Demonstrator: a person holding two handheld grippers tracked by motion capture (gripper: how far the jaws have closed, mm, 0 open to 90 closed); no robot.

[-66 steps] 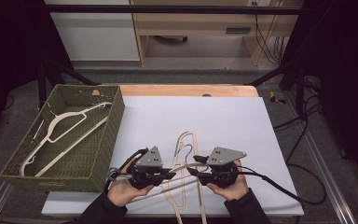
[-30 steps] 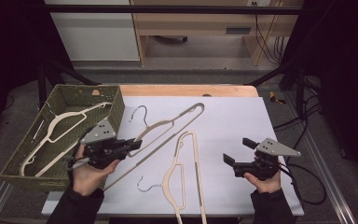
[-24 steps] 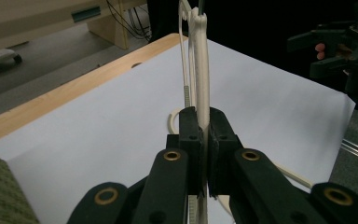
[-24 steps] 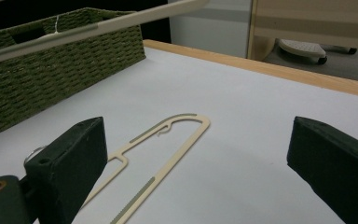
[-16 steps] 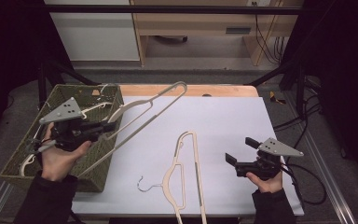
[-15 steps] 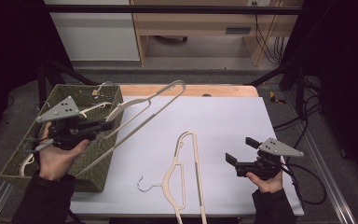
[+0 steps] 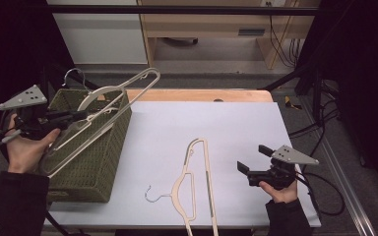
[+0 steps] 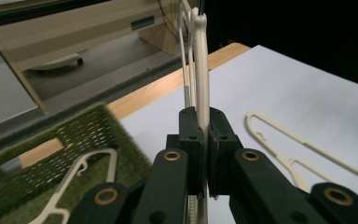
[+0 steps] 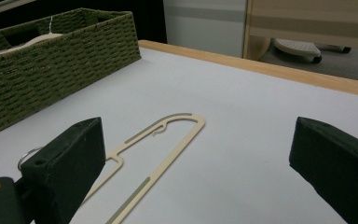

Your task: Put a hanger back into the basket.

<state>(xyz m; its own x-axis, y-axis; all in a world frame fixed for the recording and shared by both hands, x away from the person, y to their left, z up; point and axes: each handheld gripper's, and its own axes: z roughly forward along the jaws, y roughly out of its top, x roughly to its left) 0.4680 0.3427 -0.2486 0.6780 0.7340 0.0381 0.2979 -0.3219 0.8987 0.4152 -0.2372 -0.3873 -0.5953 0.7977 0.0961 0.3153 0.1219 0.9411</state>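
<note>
A cream clothes hanger hangs tilted in the air over the green woven basket, with my left gripper shut on its bar. In the left gripper view the black jaws clamp that held hanger edge-on, and my left gripper points toward the table's far edge. A second cream hanger lies flat on the white table near the front. My right gripper rests at the front right, open with nothing between its fingers; the lying hanger shows between its wide-set jaws.
Another hanger lies inside the basket. The basket stands at the table's left side. A wooden strip edges the table's far side, with cabinets and cables beyond.
My left gripper has carried the hanger left and upward, from over the table to above the basket. The right gripper has stayed in place.
</note>
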